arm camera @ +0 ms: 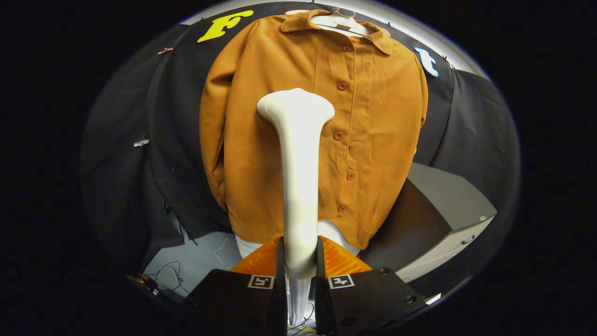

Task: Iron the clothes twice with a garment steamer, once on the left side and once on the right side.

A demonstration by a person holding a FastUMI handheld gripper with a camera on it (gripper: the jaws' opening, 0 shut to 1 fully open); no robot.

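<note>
Fingers [300, 261] grip steamer [298, 154] — head toward shirt [373, 121].

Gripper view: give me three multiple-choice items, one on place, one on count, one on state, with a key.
1. Where is the head of the white plastic garment steamer?
A. against the shirt front
B. on the grey box
C. on the floor

2. How many buttons show on the orange-brown collared shirt?
A. two
B. five
C. nine

3. What is the hand-held gripper doing?
A. open, holding nothing
B. shut on the steamer handle
C. shut on a sleeve

Key: 1 A, the head lies over the shirt front beside the button line. 2 B, five run down the placket. 3 B, both fingers press the handle.
</note>
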